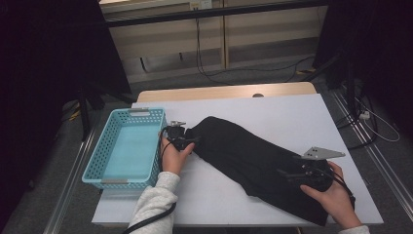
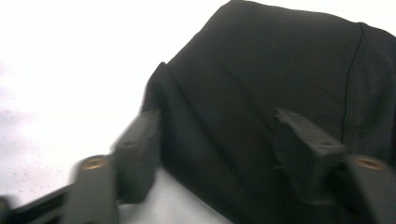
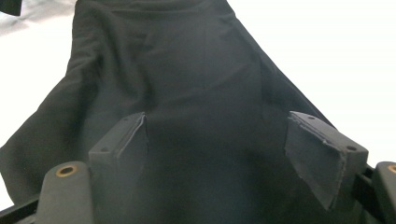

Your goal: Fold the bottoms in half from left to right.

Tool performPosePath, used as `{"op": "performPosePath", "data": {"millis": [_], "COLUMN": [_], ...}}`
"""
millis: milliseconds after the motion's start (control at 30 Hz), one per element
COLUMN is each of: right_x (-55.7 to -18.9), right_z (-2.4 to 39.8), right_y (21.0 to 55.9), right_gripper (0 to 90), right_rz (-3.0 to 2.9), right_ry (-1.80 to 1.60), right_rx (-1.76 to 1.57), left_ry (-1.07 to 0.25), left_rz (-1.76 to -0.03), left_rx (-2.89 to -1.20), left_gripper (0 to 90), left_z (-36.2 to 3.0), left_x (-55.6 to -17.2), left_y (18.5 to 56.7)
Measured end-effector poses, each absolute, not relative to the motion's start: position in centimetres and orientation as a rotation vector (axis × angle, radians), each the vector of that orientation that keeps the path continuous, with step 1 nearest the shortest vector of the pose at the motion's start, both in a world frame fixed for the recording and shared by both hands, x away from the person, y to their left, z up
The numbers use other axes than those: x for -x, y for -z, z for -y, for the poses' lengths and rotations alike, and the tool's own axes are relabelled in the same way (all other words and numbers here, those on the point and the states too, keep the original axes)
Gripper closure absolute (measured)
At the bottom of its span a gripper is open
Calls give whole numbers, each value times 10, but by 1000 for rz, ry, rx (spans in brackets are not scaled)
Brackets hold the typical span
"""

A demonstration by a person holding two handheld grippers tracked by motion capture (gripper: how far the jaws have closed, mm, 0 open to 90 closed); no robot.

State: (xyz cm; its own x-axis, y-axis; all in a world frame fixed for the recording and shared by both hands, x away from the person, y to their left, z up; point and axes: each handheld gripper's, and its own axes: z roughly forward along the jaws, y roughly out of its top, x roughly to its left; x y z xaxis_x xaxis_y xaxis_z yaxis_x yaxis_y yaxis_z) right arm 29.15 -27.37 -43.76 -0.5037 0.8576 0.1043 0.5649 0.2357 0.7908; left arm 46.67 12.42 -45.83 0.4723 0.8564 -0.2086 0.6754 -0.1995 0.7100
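Matt black cloth garment (image 1: 253, 158), perforated plastic basket (image 1: 127, 146), smooth white table (image 1: 292, 117) w/ wood edge.

Black cloth (image 1: 253, 161), apparently folded long, lies diagonally across the white table (image 1: 292, 117).

This is looking like a lab or recording room set up for filming rather than a home. A white surface (image 1: 272, 109) is sitting on a wooden desk over grey carpet (image 1: 234, 78), with dark drapes (image 1: 53, 58) hanging at both sides. Black stand legs (image 1: 85, 114) are standing beside it, and loose cables (image 1: 209, 73) are trailing across the floor toward pale wall panels (image 1: 165, 44) behind.
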Motion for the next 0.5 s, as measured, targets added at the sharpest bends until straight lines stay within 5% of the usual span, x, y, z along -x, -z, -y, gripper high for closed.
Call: {"op": "performPosePath", "data": {"millis": [367,500], "right_x": [-292,-292], "right_z": [273,272], "right_y": [438,438], "right_gripper": [220,220], "right_rz": [-2182,-2185], "right_ry": [-1160,-1160], "right_rx": [-1307,-1307], "left_ry": [-215,-195], "left_rz": [-1352,-1375], "left_rx": [-1904,-1907], "left_gripper": [757,806], "left_z": [-124,-121], "left_x": [-472,-473], "left_y": [457,455]}}
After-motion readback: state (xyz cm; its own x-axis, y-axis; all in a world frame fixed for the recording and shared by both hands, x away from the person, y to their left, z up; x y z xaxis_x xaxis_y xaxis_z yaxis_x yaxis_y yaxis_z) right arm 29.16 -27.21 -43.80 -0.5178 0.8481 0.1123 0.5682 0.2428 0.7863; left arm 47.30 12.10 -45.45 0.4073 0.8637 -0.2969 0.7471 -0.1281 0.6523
